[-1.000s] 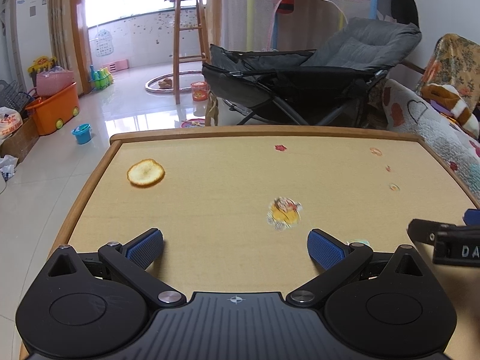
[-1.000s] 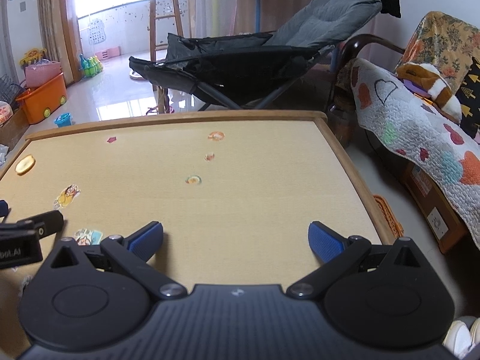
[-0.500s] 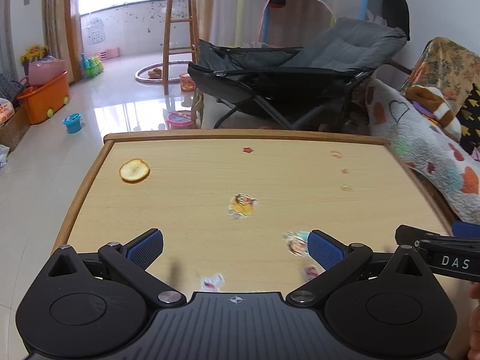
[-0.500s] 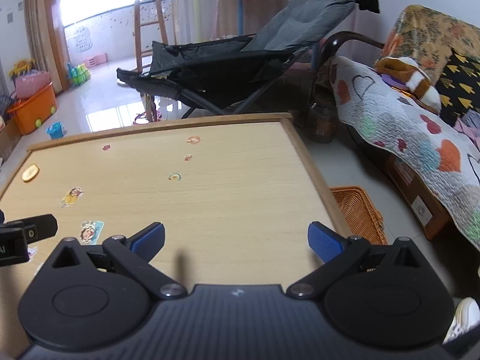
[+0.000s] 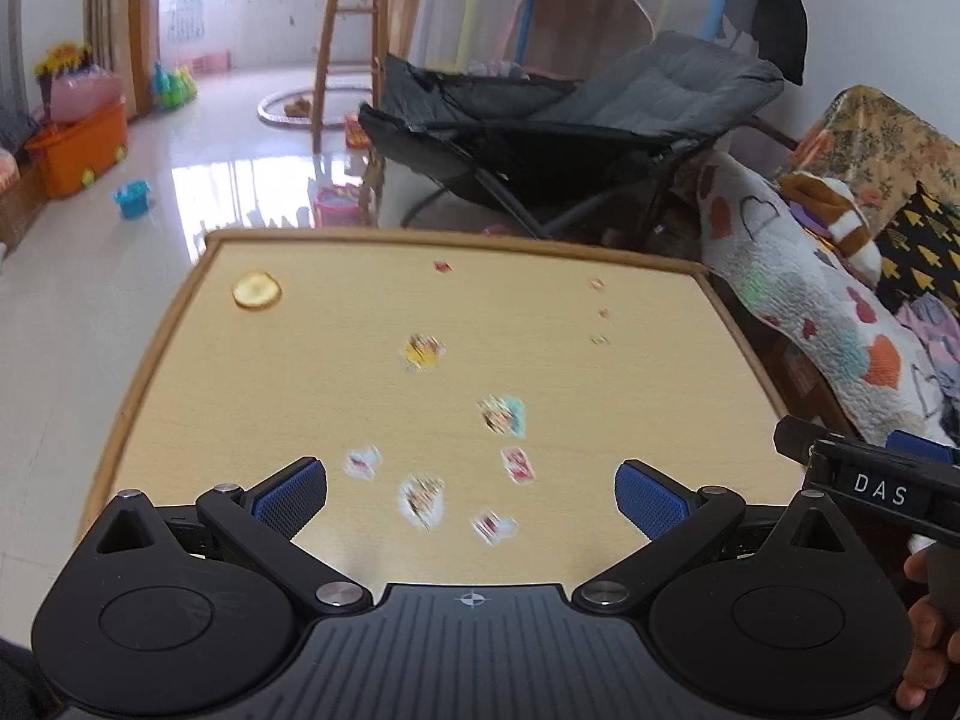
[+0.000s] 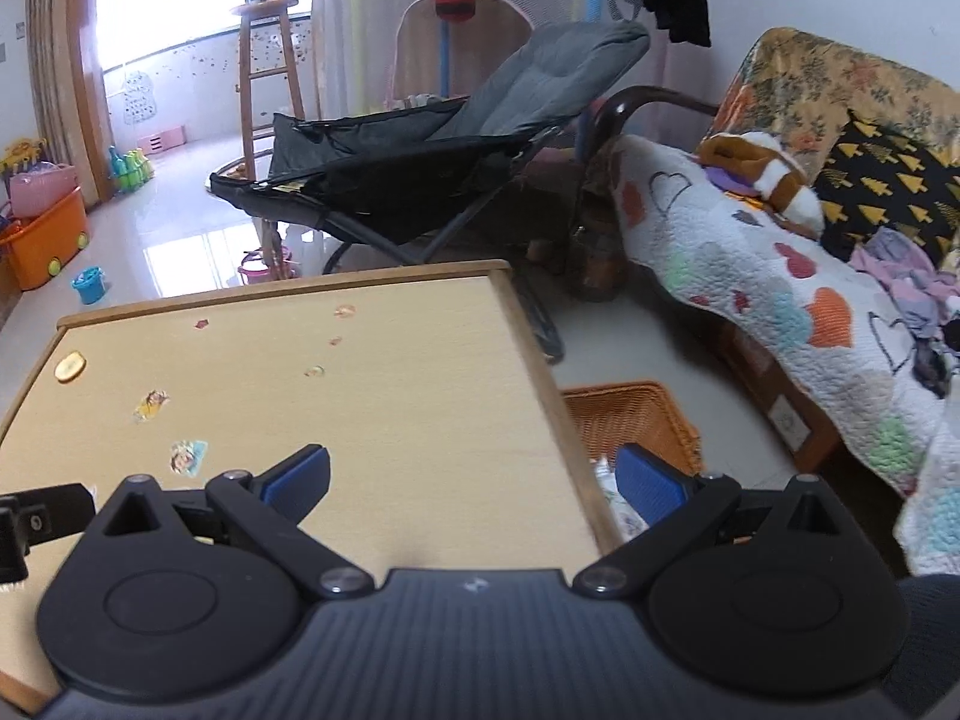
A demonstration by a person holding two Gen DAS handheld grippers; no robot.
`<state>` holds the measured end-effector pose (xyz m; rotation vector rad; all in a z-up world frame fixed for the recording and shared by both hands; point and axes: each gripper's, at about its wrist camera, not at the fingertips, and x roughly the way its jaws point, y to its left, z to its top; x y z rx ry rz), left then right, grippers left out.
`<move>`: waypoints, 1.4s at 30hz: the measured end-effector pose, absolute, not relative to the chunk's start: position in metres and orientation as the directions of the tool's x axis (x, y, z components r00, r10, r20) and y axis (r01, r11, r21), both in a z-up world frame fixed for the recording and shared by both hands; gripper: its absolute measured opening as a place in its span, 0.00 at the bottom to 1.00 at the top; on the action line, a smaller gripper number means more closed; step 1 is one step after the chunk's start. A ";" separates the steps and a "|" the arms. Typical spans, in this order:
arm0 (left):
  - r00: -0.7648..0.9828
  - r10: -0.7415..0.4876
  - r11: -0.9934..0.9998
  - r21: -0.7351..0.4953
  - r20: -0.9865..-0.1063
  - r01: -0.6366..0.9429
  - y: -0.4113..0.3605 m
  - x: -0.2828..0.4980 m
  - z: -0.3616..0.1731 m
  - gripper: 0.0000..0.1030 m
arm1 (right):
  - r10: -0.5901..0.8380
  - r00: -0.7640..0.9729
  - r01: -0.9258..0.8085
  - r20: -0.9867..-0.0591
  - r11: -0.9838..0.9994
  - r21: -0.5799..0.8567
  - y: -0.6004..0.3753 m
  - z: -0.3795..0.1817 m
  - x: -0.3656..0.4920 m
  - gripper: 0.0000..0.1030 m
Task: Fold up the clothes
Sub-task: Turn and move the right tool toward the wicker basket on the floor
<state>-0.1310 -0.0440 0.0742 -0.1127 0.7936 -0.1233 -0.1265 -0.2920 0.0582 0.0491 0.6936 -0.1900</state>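
Observation:
No garment lies on the wooden table (image 5: 336, 372), whose top carries only several small stickers. My left gripper (image 5: 471, 498) hovers open over the table's near side with nothing between its blue pads (image 5: 291, 495). My right gripper (image 6: 474, 480) is also open and holds nothing, straddling the table's right edge (image 6: 540, 372). Its black body shows at the right of the left wrist view (image 5: 870, 480), with a hand (image 5: 924, 630) below it. A loose heap of lilac and grey clothes (image 6: 906, 282) lies on the sofa at the far right.
An orange wicker basket (image 6: 630, 420) sits on the floor beside the table's right edge, with pale cloth showing in it. A quilt-covered sofa (image 6: 750, 276) runs along the right. A grey folding chair (image 5: 570, 120) stands behind the table. A round yellow disc (image 5: 257, 290) rests at the far left corner.
Both grippers have drawn back and swung to the right. More stickers on the near table show, and the basket and sofa clothes have come into the right view. Both stay open.

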 end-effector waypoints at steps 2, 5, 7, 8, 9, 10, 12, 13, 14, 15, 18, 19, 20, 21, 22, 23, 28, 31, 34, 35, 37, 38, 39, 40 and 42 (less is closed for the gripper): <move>0.686 -0.172 0.984 -0.157 -0.707 0.085 -0.047 -0.138 0.076 1.00 | -0.173 0.756 0.201 -0.631 0.979 -0.029 -0.295 0.063 -0.137 0.99; 0.691 -0.178 0.984 -0.136 -0.700 0.116 -0.052 -0.148 0.081 1.00 | -0.194 0.756 0.214 -0.625 0.976 -0.043 -0.297 0.069 -0.151 0.99; 0.697 -0.189 0.982 -0.134 -0.692 0.133 -0.055 -0.154 0.087 1.00 | -0.210 0.757 0.224 -0.619 0.973 -0.056 -0.298 0.075 -0.157 0.99; 0.698 -0.196 0.981 -0.139 -0.689 0.139 -0.055 -0.156 0.090 1.00 | -0.218 0.757 0.229 -0.615 0.971 -0.063 -0.299 0.079 -0.159 0.99; 0.697 -0.207 0.978 -0.152 -0.687 0.141 -0.055 -0.157 0.094 1.00 | -0.224 0.761 0.234 -0.609 0.970 -0.065 -0.300 0.083 -0.162 0.99; 0.693 -0.222 0.975 -0.169 -0.685 0.145 -0.055 -0.158 0.097 1.00 | -0.229 0.765 0.238 -0.601 0.969 -0.066 -0.301 0.087 -0.166 0.99; 0.683 -0.254 0.967 -0.199 -0.684 0.160 -0.057 -0.161 0.102 1.00 | -0.245 0.772 0.248 -0.587 0.966 -0.076 -0.302 0.095 -0.173 0.99; 0.678 -0.267 0.963 -0.207 -0.685 0.170 -0.059 -0.164 0.104 1.00 | -0.253 0.776 0.253 -0.577 0.964 -0.082 -0.302 0.099 -0.177 0.99; 0.676 -0.272 0.962 -0.203 -0.685 0.181 -0.062 -0.166 0.104 1.00 | -0.261 0.781 0.257 -0.568 0.962 -0.088 -0.303 0.102 -0.181 0.99; 0.673 -0.276 0.961 -0.199 -0.686 0.191 -0.065 -0.168 0.105 1.00 | -0.268 0.781 0.262 -0.564 0.961 -0.094 -0.303 0.104 -0.185 0.99; 0.668 -0.294 0.956 -0.190 -0.684 0.225 -0.075 -0.177 0.107 1.00 | -0.287 0.779 0.282 -0.558 0.954 -0.097 -0.307 0.110 -0.193 0.99; 0.668 -0.301 0.953 -0.189 -0.681 0.236 -0.078 -0.179 0.108 1.00 | -0.291 0.777 0.291 -0.558 0.952 -0.092 -0.309 0.111 -0.196 0.99; 0.665 -0.310 0.950 -0.192 -0.679 0.246 -0.080 -0.182 0.109 1.00 | -0.295 0.776 0.299 -0.557 0.950 -0.087 -0.311 0.113 -0.199 0.99; 0.660 -0.318 0.947 -0.196 -0.681 0.255 -0.083 -0.183 0.111 1.00 | -0.298 0.777 0.306 -0.555 0.949 -0.082 -0.313 0.114 -0.202 0.99; 0.654 -0.325 0.944 -0.199 -0.683 0.262 -0.085 -0.184 0.112 1.00 | -0.298 0.779 0.309 -0.552 0.948 -0.077 -0.315 0.115 -0.205 0.99; 0.650 -0.330 0.943 -0.200 -0.685 0.267 -0.088 -0.186 0.114 1.00 | -0.299 0.780 0.311 -0.549 0.948 -0.074 -0.318 0.116 -0.207 0.99; 0.652 -0.340 0.938 -0.195 -0.678 0.287 -0.105 -0.192 0.124 1.00 | -0.329 0.771 0.345 -0.545 0.935 -0.077 -0.336 0.118 -0.216 0.99; 0.650 -0.346 0.935 -0.193 -0.676 0.297 -0.120 -0.196 0.128 1.00 | -0.341 0.770 0.368 -0.539 0.928 -0.062 -0.350 0.115 -0.224 0.99; 0.647 -0.363 0.928 -0.196 -0.670 0.318 -0.138 -0.203 0.132 1.00 | -0.370 0.757 0.401 -0.538 0.914 -0.065 -0.364 0.111 -0.231 0.99; 0.646 -0.369 0.925 -0.197 -0.669 0.325 -0.145 -0.205 0.133 1.00 | -0.385 0.752 0.414 -0.535 0.908 -0.071 -0.368 0.110 -0.234 0.99; 0.643 -0.376 0.921 -0.194 -0.667 0.338 -0.159 -0.211 0.134 1.00 | -0.408 0.746 0.437 -0.527 0.896 -0.076 -0.375 0.107 -0.240 0.99; 0.642 -0.380 0.919 -0.193 -0.665 0.344 -0.165 -0.213 0.135 1.00 | -0.412 0.746 0.445 -0.524 0.893 -0.068 -0.379 0.105 -0.243 0.99; 0.640 -0.385 0.917 -0.194 -0.665 0.349 -0.172 -0.216 0.135 1.00 | -0.411 0.747 0.450 -0.523 0.891 -0.059 -0.383 0.103 -0.246 0.99; 0.638 -0.391 0.914 -0.198 -0.664 0.354 -0.179 -0.218 0.134 1.00 | -0.410 0.747 0.454 -0.524 0.890 -0.050 -0.386 0.101 -0.248 0.99; 0.635 -0.402 0.909 -0.205 -0.659 0.363 -0.192 -0.222 0.133 1.00 | -0.412 0.743 0.461 -0.528 0.886 -0.043 -0.394 0.095 -0.251 0.99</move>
